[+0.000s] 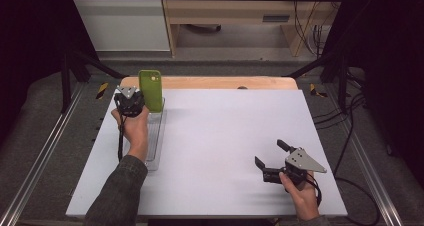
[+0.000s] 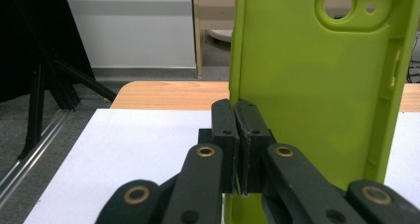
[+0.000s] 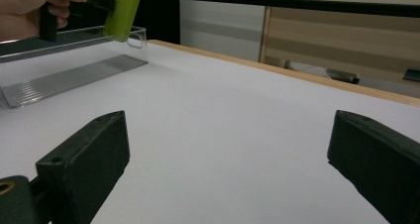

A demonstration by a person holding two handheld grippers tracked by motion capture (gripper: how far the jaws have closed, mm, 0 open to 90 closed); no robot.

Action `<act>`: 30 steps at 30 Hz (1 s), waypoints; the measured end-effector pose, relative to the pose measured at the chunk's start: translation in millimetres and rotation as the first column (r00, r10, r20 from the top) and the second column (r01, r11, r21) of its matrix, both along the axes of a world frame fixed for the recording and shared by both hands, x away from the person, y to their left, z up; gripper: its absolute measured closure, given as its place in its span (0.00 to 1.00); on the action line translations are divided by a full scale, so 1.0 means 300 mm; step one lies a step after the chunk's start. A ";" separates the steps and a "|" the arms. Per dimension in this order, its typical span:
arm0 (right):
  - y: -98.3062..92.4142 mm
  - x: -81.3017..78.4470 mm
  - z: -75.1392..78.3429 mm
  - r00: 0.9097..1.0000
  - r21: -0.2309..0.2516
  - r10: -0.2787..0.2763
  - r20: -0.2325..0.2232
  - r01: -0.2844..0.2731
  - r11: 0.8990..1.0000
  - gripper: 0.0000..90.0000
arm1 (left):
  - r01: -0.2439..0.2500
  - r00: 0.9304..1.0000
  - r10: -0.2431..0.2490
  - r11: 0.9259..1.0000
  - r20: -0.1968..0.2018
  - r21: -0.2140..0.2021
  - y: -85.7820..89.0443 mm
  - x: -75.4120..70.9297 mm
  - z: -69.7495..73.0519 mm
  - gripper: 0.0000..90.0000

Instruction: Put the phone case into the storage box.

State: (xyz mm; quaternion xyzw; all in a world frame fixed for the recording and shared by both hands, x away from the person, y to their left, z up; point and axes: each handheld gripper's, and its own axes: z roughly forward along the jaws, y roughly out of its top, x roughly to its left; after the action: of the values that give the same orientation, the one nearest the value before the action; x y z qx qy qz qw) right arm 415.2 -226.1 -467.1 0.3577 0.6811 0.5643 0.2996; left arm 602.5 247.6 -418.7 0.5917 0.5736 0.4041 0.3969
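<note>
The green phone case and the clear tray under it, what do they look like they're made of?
Phone case: probably soft silicone or rubbery plastic; matte, even lime colour, moulded camera cutout, no glare. Tray: likely clear hard plastic, acrylic-like; see-through walls, glossy edges, a ribbed floor that catches light.

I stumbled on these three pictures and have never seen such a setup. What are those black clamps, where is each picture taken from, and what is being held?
A person sits at a table covered in white, with a hand-held clamping tool in each hand. One picture looks down from above; each of the others comes from a camera riding on one tool, looking along its two black jaws.

The left tool is shut on the edge of a green phone case, holding it upright above a clear plastic tray on the table's left side. The left gripper view shows this grip close up.

The right tool is open and holds nothing, near the table's front right.
</note>
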 end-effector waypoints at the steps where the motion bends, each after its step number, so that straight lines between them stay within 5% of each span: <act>1: 0.000 0.000 0.000 1.000 0.001 -0.001 -0.001 0.001 1.000 0.03 | 0.001 1.000 -0.001 1.000 -0.003 0.008 -0.001 0.000 0.000 0.97; 30: -0.001 0.001 -0.001 1.000 -0.001 -0.002 -0.001 0.002 1.000 0.03 | -0.010 0.998 0.013 0.999 -0.063 0.042 -0.005 0.004 -0.012 0.97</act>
State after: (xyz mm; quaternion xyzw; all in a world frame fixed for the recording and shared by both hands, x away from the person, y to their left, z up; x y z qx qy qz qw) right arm 415.5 -226.4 -467.4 0.3585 0.6812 0.5633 0.3001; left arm 603.8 246.0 -422.3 0.6089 0.5808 0.3995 0.3638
